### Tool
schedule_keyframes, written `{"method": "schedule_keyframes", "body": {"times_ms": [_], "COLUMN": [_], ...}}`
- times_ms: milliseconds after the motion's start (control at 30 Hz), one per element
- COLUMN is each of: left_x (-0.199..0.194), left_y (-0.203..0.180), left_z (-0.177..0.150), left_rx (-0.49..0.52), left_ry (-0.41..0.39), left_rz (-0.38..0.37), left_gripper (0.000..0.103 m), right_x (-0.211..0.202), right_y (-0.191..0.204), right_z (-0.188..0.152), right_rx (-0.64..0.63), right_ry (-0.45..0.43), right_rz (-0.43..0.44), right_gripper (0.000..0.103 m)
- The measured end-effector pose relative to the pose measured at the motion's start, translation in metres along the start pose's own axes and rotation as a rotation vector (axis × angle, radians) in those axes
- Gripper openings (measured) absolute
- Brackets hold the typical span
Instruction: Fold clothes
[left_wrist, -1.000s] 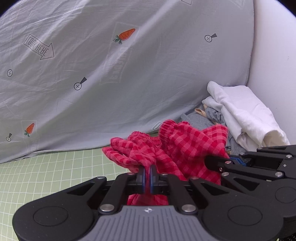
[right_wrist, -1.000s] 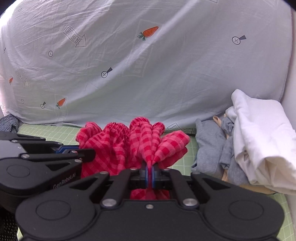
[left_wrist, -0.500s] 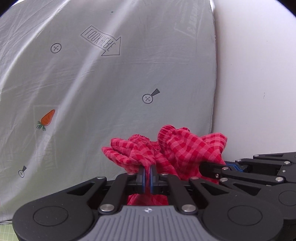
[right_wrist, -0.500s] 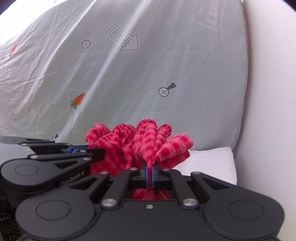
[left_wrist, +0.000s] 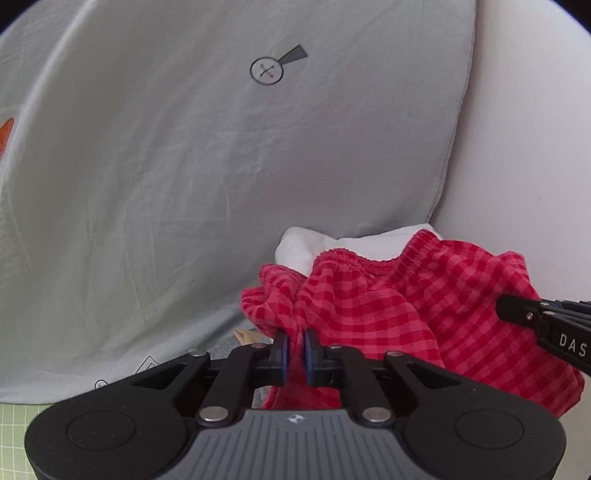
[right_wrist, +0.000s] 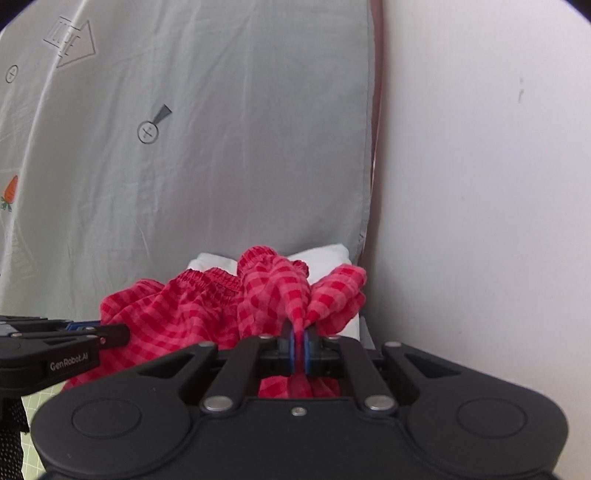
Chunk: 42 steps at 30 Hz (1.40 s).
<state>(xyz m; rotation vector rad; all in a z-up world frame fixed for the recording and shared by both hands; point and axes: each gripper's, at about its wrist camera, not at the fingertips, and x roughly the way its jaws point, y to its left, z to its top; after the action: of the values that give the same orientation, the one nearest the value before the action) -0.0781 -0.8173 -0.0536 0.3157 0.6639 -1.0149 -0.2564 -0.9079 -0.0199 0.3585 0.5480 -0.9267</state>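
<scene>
Both claws, left claw (left_wrist: 294, 349) and right claw (right_wrist: 299, 345), level, pinching red checked garment (left_wrist: 388, 306).

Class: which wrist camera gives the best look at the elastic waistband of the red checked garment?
The left wrist view: the waistband of the red checked garment runs unobstructed across the top. In the right wrist view, only a short gathered stretch shows, beside bunched folds.

Tabletop w/ green grid cutting mat (left_wrist: 14, 410) shows only at lower-left corner in both views, grey printed sheet's (left_wrist: 221, 184) bottom edge meeting it; white folded cloth (left_wrist: 303, 247) + grey garment (left_wrist: 221, 349) partly hidden, support unclear.
</scene>
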Motion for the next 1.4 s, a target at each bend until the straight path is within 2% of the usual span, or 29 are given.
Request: {"method": "schedule_keyframes", "body": {"times_ms": [67, 133, 167, 200, 233, 267, 300, 367, 400, 433, 467, 533, 600, 633, 767, 867, 1300, 1400], "left_x": [0.015, 0.02, 0.019, 0.017, 0.016, 0.014, 0.01, -0.005, -0.016, -0.029, -0.043, -0.069, -0.092, -0.103, -0.139, -0.161, -0.232, -0.244], "left_y": [0.014, 0.027, 0.03, 0.032, 0.036, 0.042, 0.048, 0.062, 0.065, 0.067, 0.069, 0.065, 0.061, 0.059, 0.061, 0.068, 0.074, 0.073], "left_z": [-0.011, -0.017, -0.019, -0.018, -0.016, -0.014, -0.012, -0.012, -0.014, -0.018, -0.022, -0.033, -0.046, -0.052, -0.079, -0.103, -0.194, -0.211], "left_rx": [-0.037, -0.058, -0.057, -0.054, -0.056, -0.067, -0.087, -0.134, -0.146, -0.142, -0.137, -0.109, -0.075, -0.058, -0.083, -0.124, -0.035, -0.02], "left_ry": [0.041, 0.045, 0.037, 0.031, 0.025, 0.019, 0.01, -0.034, -0.064, -0.111, -0.158, -0.255, -0.303, -0.327, -0.306, -0.292, -0.167, -0.146], "left_rz": [0.003, -0.017, -0.021, -0.013, -0.002, 0.004, 0.0, -0.04, -0.059, -0.071, -0.082, -0.068, -0.061, -0.057, -0.08, -0.046, 0.013, 0.005], "left_gripper": [0.021, 0.028, 0.037, 0.042, 0.054, 0.064, 0.067, 0.074, 0.077, 0.086, 0.094, 0.102, 0.103, 0.103, 0.103, 0.103, 0.103, 0.103], "right_x": [0.018, 0.027, 0.027, 0.026, 0.024, 0.022, 0.019, 0.009, 0.003, -0.006, -0.015, -0.034, -0.055, -0.064, -0.094, -0.117, -0.205, -0.223], "right_y": [-0.011, -0.02, -0.024, -0.027, -0.029, -0.03, -0.032, -0.033, -0.033, -0.033, -0.031, -0.028, -0.025, -0.025, -0.019, -0.021, 0.025, 0.036], "right_z": [-0.011, -0.019, -0.022, -0.023, -0.024, -0.025, -0.026, -0.027, -0.028, -0.03, -0.032, -0.037, -0.047, -0.052, -0.078, -0.1, -0.194, -0.215], "right_rx": [0.023, 0.051, 0.065, 0.068, 0.067, 0.061, 0.055, 0.042, 0.039, 0.038, 0.036, 0.031, 0.025, 0.024, 0.033, 0.046, 0.1, 0.105], "right_ry": [0.038, 0.052, 0.045, 0.039, 0.035, 0.033, 0.03, 0.016, 0.005, -0.013, -0.033, -0.072, -0.097, -0.105, -0.102, -0.095, -0.009, 0.007], "right_rz": [-0.05, -0.079, -0.083, -0.091, -0.106, -0.129, -0.15, -0.178, -0.19, -0.198, -0.201, -0.202, -0.194, -0.19, -0.175, -0.173, -0.133, -0.124], "right_gripper": [0.01, 0.029, 0.031, 0.039, 0.048, 0.052, 0.058, 0.067, 0.08, 0.09, 0.092, 0.096, 0.102, 0.102, 0.102, 0.102, 0.102, 0.102]}}
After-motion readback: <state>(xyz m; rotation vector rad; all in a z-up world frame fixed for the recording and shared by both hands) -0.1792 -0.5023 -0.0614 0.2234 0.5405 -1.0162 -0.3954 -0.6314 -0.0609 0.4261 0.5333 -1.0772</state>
